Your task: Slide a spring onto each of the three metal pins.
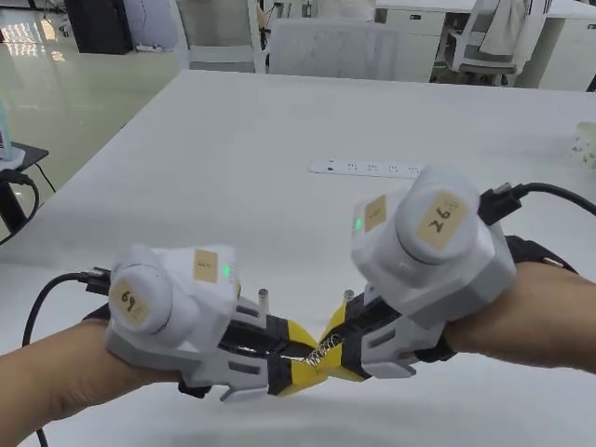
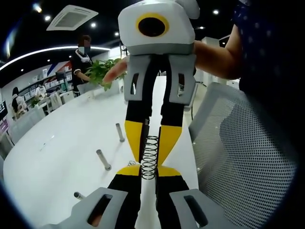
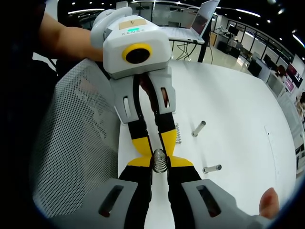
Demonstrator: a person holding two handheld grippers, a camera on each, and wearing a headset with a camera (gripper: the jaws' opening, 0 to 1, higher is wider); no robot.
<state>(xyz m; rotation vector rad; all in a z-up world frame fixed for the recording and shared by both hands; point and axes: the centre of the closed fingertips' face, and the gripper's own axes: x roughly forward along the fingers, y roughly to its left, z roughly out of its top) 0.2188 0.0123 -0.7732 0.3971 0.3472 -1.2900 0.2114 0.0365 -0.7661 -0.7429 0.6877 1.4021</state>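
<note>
In the head view most of the spring (image 1: 321, 352) is hidden where the left gripper (image 1: 303, 365) and right gripper (image 1: 335, 346) meet. Just the tops of one pin (image 1: 263, 298) and a second pin (image 1: 348, 296) poke up behind them. A cable (image 1: 65, 278) there runs off the bottom edge. In the left gripper view the nearest pin (image 2: 78, 195) is partly covered by that gripper's own body. In the right gripper view the spring (image 3: 160, 161) points at the camera, so its length is hidden.

- Metal pins (image 2: 103, 160): 3, on bench (image 2: 57, 143).
- Springs: 2. Held spring (image 3: 160, 161) btwn the claw tips, loose spring (image 3: 177, 134) lying on bench.
- Claws: 2. Left claw (image 2: 148, 171), right claw (image 3: 159, 164).
- Pwr strip (image 1: 365, 169): 1.
- Laptop (image 3: 190, 21): 1, in bkgd.
</note>
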